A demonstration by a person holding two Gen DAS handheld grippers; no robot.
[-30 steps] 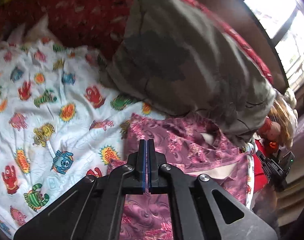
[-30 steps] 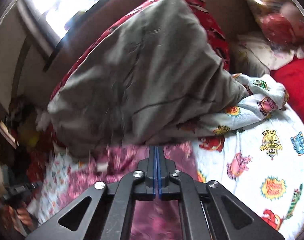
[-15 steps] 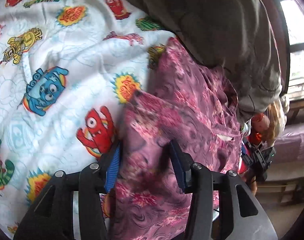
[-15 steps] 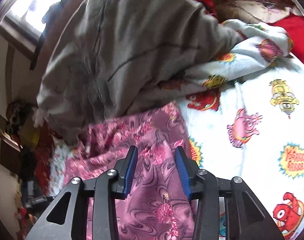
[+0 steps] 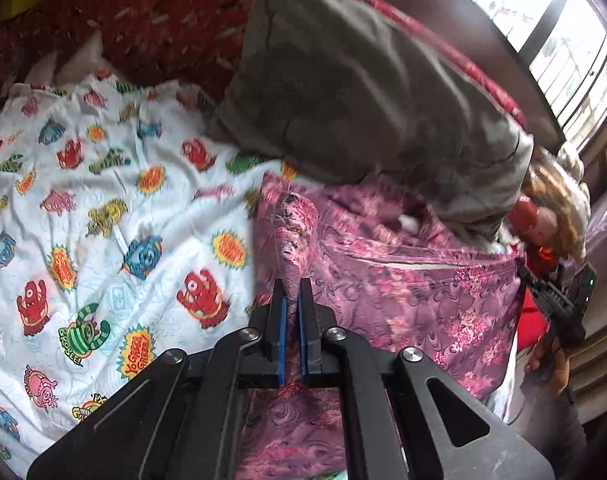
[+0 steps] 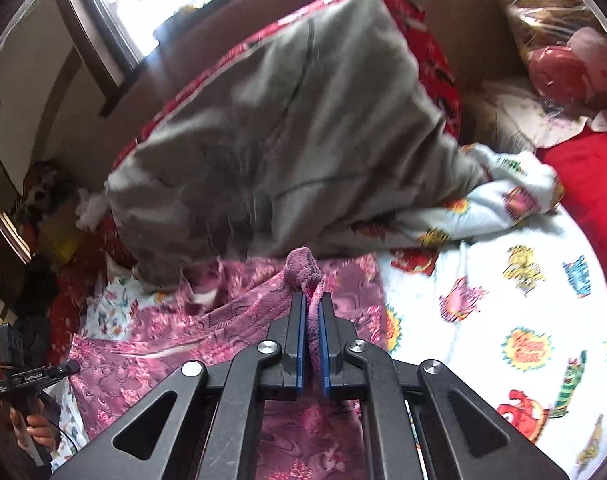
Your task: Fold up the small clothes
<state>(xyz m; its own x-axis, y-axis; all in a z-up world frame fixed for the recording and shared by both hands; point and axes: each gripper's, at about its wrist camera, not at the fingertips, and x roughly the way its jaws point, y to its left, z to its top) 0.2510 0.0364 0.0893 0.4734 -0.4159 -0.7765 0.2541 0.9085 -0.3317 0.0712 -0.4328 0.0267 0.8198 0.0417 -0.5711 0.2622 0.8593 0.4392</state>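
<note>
A pink-purple patterned garment (image 5: pixel 403 292) lies on a white cartoon-print bedsheet (image 5: pixel 83 208), its far edge tucked under a grey pillow (image 5: pixel 355 92). My left gripper (image 5: pixel 292 300) is shut on a bunched corner of the garment and lifts it into a peak. In the right wrist view the same garment (image 6: pixel 175 332) spreads to the left, and my right gripper (image 6: pixel 312 312) is shut on another bunched corner, held above the sheet (image 6: pixel 503 312). Each gripper shows small at the far edge of the other's view.
The grey pillow (image 6: pixel 303 140) leans on a red patterned cushion (image 5: pixel 151 32) at the bed's back. A red pillow (image 6: pixel 591 184) lies at the right. Dolls and clutter (image 5: pixel 551 200) sit past the bed's edge, below windows (image 5: pixel 563 28).
Both grippers were shut and empty a second ago, opened over the garment half a second ago, and have now shut on its corners and raised them.
</note>
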